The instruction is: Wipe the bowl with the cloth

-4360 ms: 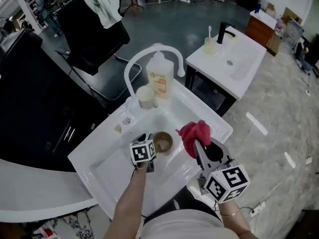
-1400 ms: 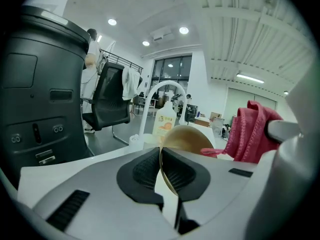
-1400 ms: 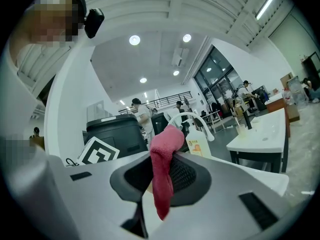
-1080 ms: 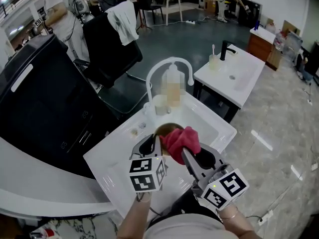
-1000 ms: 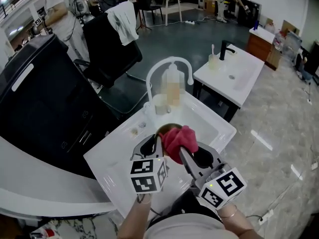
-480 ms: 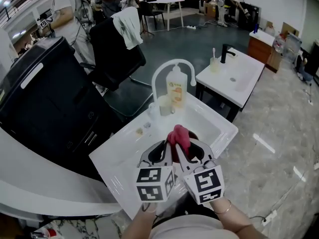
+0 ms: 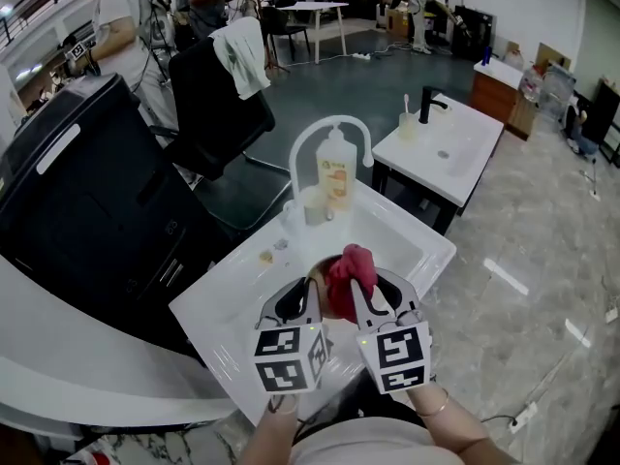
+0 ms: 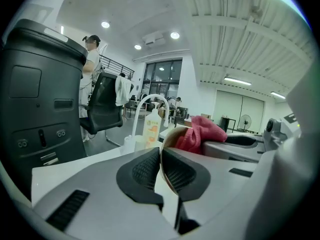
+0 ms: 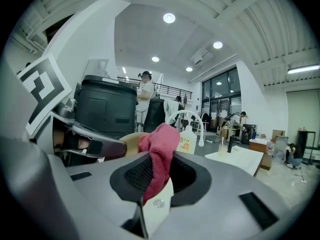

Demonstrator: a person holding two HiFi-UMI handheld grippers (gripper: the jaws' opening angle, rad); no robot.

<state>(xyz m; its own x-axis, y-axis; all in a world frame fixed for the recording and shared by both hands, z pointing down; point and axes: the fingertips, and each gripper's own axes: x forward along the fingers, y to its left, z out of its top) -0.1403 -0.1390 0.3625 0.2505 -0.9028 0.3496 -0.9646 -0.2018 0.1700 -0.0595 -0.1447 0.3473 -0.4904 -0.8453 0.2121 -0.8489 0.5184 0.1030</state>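
Right gripper [image 7: 357,289] now beside left gripper [image 7: 312,291], cloth [image 7: 349,265] in bowl [image 9: 131,143] (mostly hidden)

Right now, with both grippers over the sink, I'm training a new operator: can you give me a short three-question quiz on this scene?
1. True or false: the left gripper is shut on the rim of the bowl.
2. Which gripper holds the red cloth? A) left gripper B) right gripper C) neither
3. Fill in: the bottle stands under the arch of the white ____.
Key: 1 true; 2 B; 3 faucet.
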